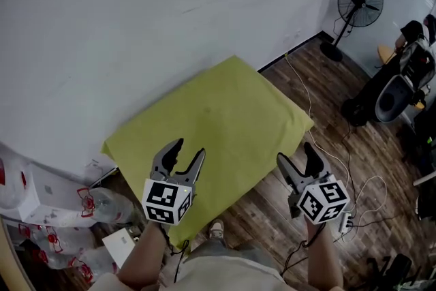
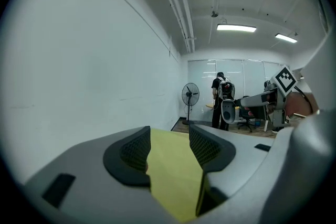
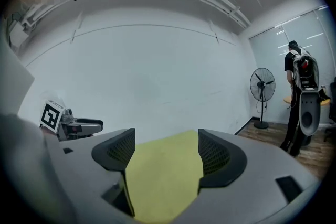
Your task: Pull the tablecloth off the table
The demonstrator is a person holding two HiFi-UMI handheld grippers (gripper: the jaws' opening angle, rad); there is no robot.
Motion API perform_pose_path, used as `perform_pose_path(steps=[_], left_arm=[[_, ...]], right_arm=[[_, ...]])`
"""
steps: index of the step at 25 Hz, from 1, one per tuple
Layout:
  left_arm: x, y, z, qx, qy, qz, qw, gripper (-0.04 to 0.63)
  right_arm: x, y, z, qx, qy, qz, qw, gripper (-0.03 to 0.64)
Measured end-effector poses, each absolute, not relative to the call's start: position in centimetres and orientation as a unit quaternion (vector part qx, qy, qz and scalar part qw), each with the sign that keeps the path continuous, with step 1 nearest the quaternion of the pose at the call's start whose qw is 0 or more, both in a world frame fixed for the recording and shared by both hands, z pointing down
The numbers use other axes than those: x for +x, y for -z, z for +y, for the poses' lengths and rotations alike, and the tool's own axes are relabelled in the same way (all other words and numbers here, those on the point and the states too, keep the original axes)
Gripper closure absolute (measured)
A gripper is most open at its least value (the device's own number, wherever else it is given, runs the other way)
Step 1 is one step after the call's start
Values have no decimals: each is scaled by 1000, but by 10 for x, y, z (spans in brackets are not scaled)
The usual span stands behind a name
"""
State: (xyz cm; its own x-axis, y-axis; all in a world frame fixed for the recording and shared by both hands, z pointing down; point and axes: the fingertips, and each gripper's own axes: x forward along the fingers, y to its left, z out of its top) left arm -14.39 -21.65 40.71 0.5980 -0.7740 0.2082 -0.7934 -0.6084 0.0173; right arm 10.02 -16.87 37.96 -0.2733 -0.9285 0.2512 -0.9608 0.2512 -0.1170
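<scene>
Left gripper [image 1: 189,148], right gripper [image 1: 295,153]: your jaws stand apart, nothing held, above the near side. Tablecloth [image 1: 218,116]: yellow-green, spread over the table by the wall. Likely light, soft, limp; pinch its near overhanging hem.

An office workroom — a fan [image 1: 359,7] by a white wall [image 1: 136,24], cables [image 1: 308,102] across the wood floor [image 1: 330,82] near it, glass partition [image 2: 252,68] behind it, strip lights [image 2: 236,28] above.
</scene>
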Motion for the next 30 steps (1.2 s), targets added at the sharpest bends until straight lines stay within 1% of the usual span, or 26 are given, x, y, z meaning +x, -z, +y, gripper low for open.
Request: perform_pose_path(steps=[4,7,10,13,17,26,30], left_arm=[[-132,-441,-246,890,-117,-432,85,365],[-126,-464,-268,884,-140,-437,89,365],[-116,-493,-280,875,-163,-442,109,360],[-106,-514,-294,868,-182,-445,121,359],[-93,-542,-303,860,-189,-444,168,348],[-63,-612,-324,839,-235,-448,202,341],[-57,-639,-330,826,-230,-459,232,341]], right_arm=[[106,-405,-210,601,-92,-785,118,245],[109,-436,-240,590,-115,-788,131,245],[121,-471,-259,581,-142,-787,153,245],[134,-501,-277,574,-164,-786,161,244],[149,-542,-296,564,-196,-784,172,242],[170,-619,-325,532,-241,-785,205,241],[179,-645,-332,529,-255,-782,209,239]])
